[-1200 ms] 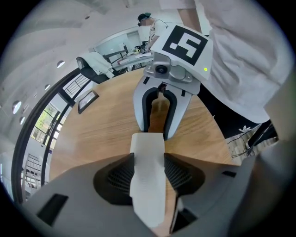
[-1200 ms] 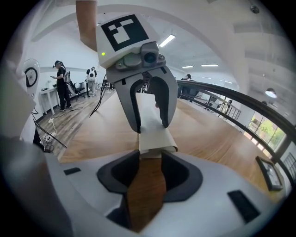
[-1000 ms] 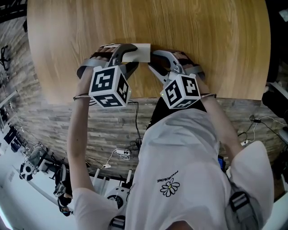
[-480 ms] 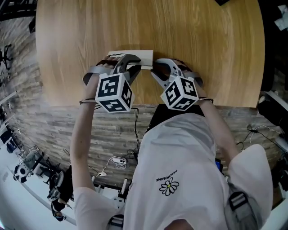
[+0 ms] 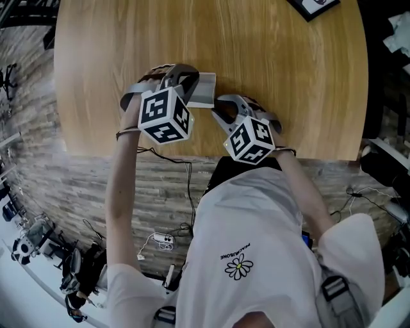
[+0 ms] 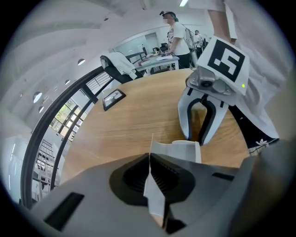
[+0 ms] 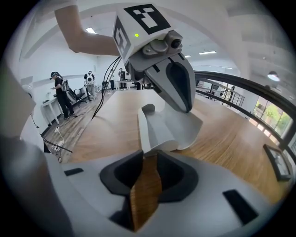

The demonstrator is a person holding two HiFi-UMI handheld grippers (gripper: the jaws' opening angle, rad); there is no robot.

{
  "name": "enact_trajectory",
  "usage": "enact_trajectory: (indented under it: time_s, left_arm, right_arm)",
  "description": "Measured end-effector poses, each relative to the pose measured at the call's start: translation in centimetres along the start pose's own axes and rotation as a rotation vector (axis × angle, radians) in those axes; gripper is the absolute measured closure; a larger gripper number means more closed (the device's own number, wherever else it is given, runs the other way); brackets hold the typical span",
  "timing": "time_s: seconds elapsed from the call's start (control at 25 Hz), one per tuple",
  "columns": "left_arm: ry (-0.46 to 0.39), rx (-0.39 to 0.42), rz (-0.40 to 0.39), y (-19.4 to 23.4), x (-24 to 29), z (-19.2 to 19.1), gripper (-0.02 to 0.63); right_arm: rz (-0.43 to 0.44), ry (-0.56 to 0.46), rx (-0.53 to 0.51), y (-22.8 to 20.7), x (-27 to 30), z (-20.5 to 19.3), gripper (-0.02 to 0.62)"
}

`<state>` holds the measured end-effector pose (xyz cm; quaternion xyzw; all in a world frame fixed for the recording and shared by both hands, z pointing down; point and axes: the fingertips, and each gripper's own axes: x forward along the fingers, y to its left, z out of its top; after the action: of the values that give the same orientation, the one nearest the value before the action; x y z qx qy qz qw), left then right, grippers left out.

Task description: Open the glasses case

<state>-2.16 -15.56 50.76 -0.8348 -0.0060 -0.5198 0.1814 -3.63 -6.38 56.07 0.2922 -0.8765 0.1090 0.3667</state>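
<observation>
A white glasses case (image 5: pixel 205 90) lies on the round wooden table (image 5: pixel 288 77), with both grippers at it. My left gripper (image 5: pixel 194 88) is shut on the case's thin flap (image 6: pixel 156 194), which stands on edge between its pads. The case body (image 6: pixel 186 150) lies just beyond those jaws. My right gripper (image 5: pixel 216 106) meets the case's other end (image 7: pixel 163 130). Its jaws are closing, bare wood shows in the narrow gap between them, and the case's edge sits right at their tips without being pressed. Each gripper also shows in the other's view: the right gripper (image 6: pixel 201 138), the left gripper (image 7: pixel 184 105).
A dark framed picture (image 5: pixel 313 6) lies at the table's far side, also visible as a frame (image 6: pixel 113 98) in the left gripper view. The table's near edge (image 5: pixel 192 155) runs just below the hands. People stand at desks (image 6: pixel 159 59) in the background.
The left gripper has shut on the case's flap and moved farther across the table, a little upward. The right gripper's cube has kept its place beside the case.
</observation>
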Motion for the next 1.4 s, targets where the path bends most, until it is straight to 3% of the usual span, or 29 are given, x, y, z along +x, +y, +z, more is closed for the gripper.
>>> enact_trajectory:
  time_s: [0.52,0.72,0.88,1.0,1.12,1.28,1.4]
  left_arm:
    - [-0.017,-0.068,0.038,1.6,0.8,-0.2,0.571]
    - [-0.048,-0.169,0.083,2.9,-0.6,-0.8,0.565]
    - [-0.09,-0.233,0.103,3.6,-1.4,-0.4,0.476]
    - [-0.133,-0.256,0.151,4.5,-2.9,0.9,0.477]
    - [-0.216,-0.338,0.28,6.8,-6.5,2.3,0.502]
    - [-0.44,-0.561,0.568,9.5,-13.8,4.2,0.555]
    - [-0.567,-0.714,0.77,8.9,-19.0,4.1,0.561]
  right_arm:
    - [-0.001,-0.002,-0.002,-0.2,0.1,0.1,0.495]
    - [-0.024,-0.019,0.005,-0.9,-0.9,2.1,0.503]
    - [-0.048,-0.062,0.056,-2.0,-1.9,3.0,0.506]
    - [-0.111,-0.125,0.096,-3.7,-3.8,4.7,0.509]
    - [-0.243,-0.205,0.098,-6.4,-6.3,7.7,0.544]
    - [-0.449,-0.345,0.088,-9.6,-10.4,12.4,0.58]
    - [-0.52,-0.461,0.045,-9.9,-14.0,16.6,0.583]
